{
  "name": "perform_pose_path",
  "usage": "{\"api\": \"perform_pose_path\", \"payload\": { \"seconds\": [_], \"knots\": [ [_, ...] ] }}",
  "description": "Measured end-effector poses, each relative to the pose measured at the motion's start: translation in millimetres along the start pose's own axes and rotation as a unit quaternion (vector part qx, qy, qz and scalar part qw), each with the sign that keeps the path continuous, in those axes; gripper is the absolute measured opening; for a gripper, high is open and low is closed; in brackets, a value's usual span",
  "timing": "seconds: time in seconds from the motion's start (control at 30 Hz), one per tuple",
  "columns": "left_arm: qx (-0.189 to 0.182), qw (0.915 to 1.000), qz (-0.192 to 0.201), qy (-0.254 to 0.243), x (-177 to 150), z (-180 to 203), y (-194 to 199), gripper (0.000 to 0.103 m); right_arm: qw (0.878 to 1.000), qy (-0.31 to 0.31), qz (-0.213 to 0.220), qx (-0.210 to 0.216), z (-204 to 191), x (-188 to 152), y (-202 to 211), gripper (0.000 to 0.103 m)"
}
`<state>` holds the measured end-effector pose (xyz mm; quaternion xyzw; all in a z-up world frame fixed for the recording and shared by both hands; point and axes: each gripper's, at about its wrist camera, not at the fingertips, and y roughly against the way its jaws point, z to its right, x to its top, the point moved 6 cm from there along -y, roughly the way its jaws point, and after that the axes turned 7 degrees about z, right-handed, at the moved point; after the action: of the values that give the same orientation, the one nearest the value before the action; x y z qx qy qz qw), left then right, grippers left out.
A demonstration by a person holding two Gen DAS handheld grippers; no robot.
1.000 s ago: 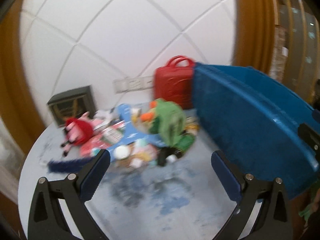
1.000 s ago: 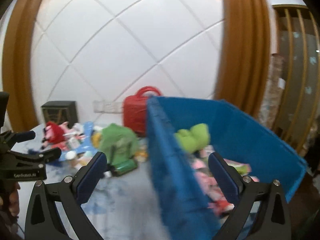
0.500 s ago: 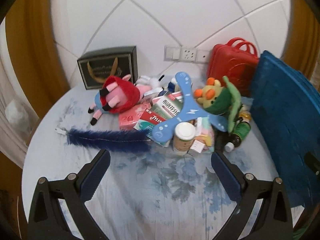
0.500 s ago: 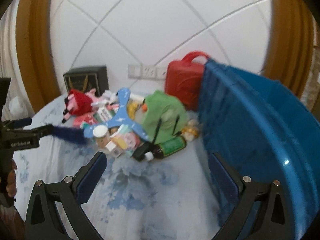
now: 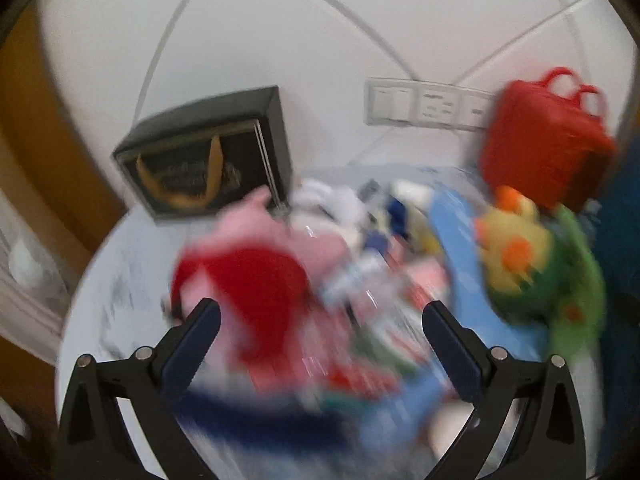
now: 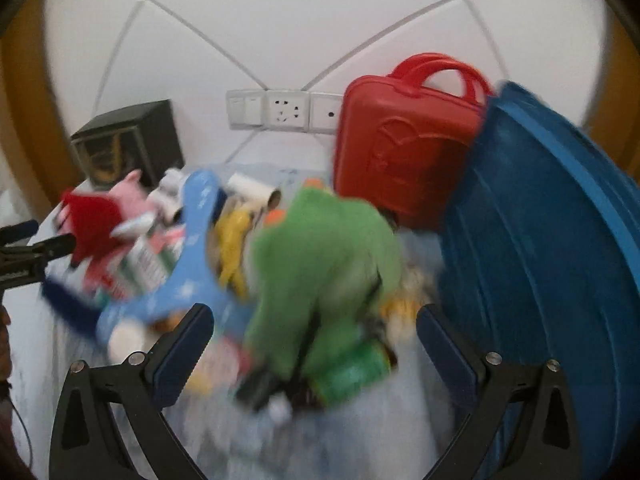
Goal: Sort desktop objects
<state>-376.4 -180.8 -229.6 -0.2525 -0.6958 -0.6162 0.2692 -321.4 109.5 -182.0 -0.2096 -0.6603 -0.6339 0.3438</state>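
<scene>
Now both tools stand spread and empty: my left gripper (image 5: 320,334) faces the red-and-pink plush (image 5: 256,280), my right gripper (image 6: 310,336) the green plush (image 6: 324,264) beside the blue bin (image 6: 552,264); I should centre each toy before closing.

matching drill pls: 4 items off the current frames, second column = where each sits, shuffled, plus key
Items:
1. red case
2. black gift bag
3. green plush
4. blue bin

Places:
A. far left, against the wall
B. right edge of the right wrist view
C. centre of the pile, between the right gripper's fingers
D. upright at the back, beside the wall sockets

Pairs: 1-D, 2-A, 3-C, 4-B
</scene>
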Motion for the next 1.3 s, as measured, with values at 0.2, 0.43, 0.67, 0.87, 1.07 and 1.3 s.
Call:
{"api": "perform_pose_path", "payload": {
  "seconds": [0.2,0.43,0.67,0.87,1.07,1.3],
  "knots": [
    [-0.004,0.9938,-0.111,-0.013,57,8,-142,0.103,0.997,0.033,-0.067,-0.022,7,57,-134,0.103],
    [-0.006,0.9876,-0.157,-0.007,71,49,-241,0.103,0.989,0.036,-0.131,-0.059,22,60,-237,0.103],
    [0.075,0.9721,-0.212,-0.066,9,55,-253,0.102,0.981,-0.032,-0.193,-0.011,28,23,-266,0.103],
    [0.026,0.9771,-0.203,-0.057,-42,56,-178,0.103,0.972,-0.063,-0.221,0.046,12,-33,-230,0.101],
    [0.005,0.9763,-0.214,-0.031,-110,39,-106,0.103,0.983,0.032,-0.172,0.056,-47,-83,-150,0.102],
    [-0.008,0.9889,-0.144,-0.037,-144,30,-4,0.103,0.987,0.111,-0.110,0.048,-82,-133,-64,0.102]
  ]
}}
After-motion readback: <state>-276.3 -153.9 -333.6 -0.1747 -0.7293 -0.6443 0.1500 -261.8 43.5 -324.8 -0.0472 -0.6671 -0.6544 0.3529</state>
